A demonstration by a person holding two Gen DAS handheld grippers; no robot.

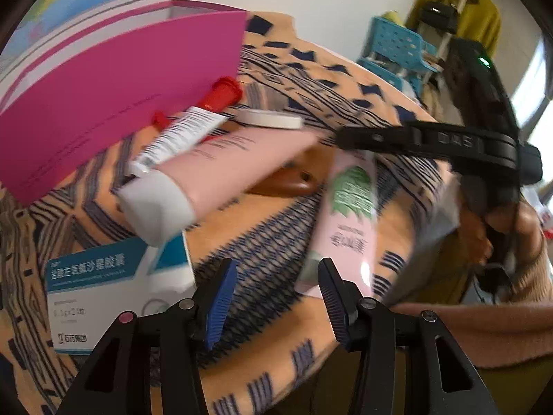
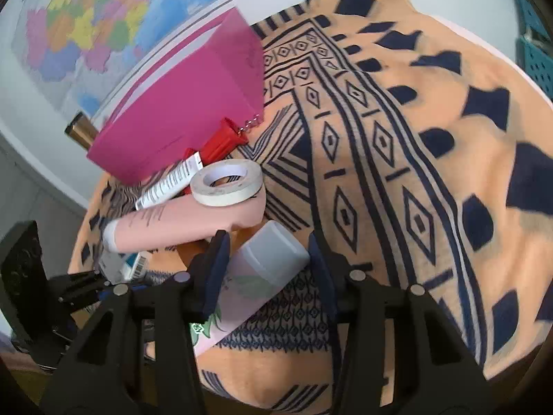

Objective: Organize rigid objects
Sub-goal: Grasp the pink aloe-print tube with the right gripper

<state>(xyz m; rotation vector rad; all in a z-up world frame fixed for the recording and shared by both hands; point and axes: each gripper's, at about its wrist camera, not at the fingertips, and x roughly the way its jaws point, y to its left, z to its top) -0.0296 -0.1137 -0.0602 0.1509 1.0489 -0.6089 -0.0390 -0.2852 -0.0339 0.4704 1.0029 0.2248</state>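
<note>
Hovering over the patterned worktop (image 1: pixel 262 221), the left hand-held gripper (image 1: pixel 276 297) is sitting spread and empty, a medicine box (image 1: pixel 114 294) lying near-left of it and a pink tube (image 1: pixel 207 173) resting across the pile by the magenta box (image 1: pixel 114 100), probably a collecting spot. Turning to the right wrist view, the right hand-held gripper (image 2: pixel 268 269) is straddling a grey-capped lotion tube (image 2: pixel 262 266), jaws apart and seemingly not yet clamping; a tape roll (image 2: pixel 226 181) is resting on the pink tube.
</note>
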